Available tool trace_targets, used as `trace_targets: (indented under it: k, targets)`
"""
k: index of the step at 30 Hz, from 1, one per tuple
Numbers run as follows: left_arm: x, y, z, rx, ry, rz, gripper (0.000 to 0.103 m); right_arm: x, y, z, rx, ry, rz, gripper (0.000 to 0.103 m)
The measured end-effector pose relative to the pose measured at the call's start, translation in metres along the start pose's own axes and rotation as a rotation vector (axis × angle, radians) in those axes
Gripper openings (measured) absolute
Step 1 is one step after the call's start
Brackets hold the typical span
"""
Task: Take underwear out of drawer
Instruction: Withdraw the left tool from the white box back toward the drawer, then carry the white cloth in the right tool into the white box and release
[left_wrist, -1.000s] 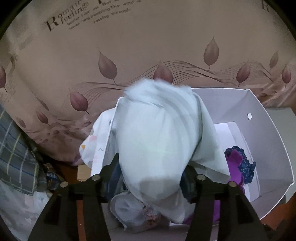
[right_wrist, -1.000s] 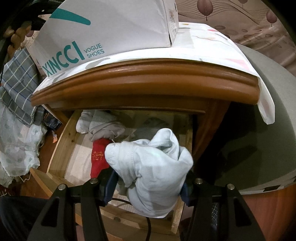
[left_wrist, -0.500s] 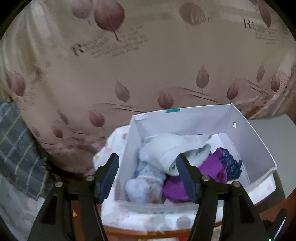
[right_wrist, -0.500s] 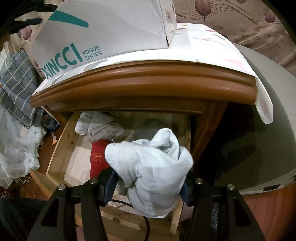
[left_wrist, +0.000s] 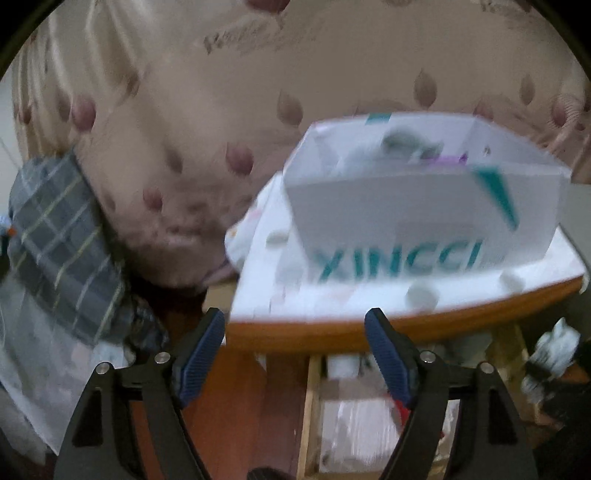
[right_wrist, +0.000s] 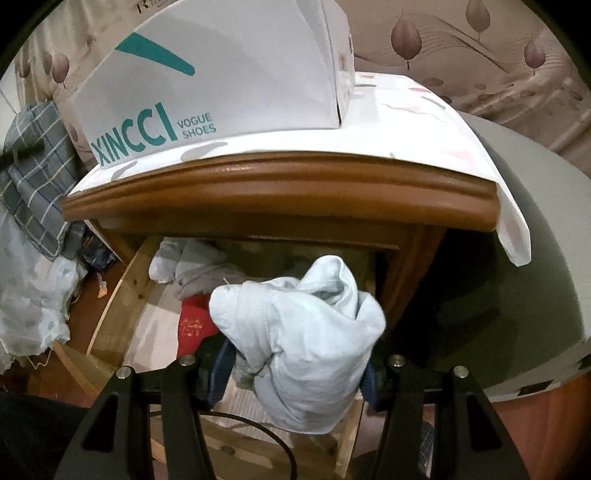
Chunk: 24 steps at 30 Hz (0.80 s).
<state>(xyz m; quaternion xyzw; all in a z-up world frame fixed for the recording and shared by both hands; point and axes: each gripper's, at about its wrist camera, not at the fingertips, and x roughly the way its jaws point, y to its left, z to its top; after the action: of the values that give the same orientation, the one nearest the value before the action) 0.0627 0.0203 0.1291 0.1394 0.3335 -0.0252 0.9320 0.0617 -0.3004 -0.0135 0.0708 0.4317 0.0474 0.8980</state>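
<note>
a wooden table (right_wrist: 280, 192) is carrying a white shoe box (right_wrist: 221, 81) on a cloth, with the drawer (right_wrist: 122, 306) standing pulled out beneath it. the right claw (right_wrist: 295, 373) is clenching a pale blue underwear bundle (right_wrist: 303, 332) above the drawer's right side. the left claw (left_wrist: 295, 350) is gaping wide, released, in front of the table's near edge.

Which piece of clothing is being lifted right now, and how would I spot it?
Find the brown wooden nightstand with the white XINCCI shoe box on top. Below, over its open drawer, the right gripper pinches a bunched pale blue cotton garment, lighter than the red cloth beside it.
</note>
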Motion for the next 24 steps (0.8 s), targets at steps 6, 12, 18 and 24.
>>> trace_targets:
  k: [6,12,18,24]
  targets:
    - [0.039,0.002,-0.041,-0.091,0.103,0.000,0.076,-0.018,0.000,0.002,-0.011,-0.035,-0.021,0.057]
    - [0.057,-0.001,-0.062,-0.085,0.147,0.009,0.076,-0.035,0.001,0.015,0.008,-0.035,-0.037,0.057]
    - [0.055,0.015,-0.059,-0.136,0.140,-0.032,0.079,-0.061,0.005,0.042,-0.016,-0.056,-0.080,0.057]
    - [0.057,0.028,-0.058,-0.181,0.148,-0.026,0.081,-0.095,0.020,0.074,-0.097,-0.110,-0.125,0.057]
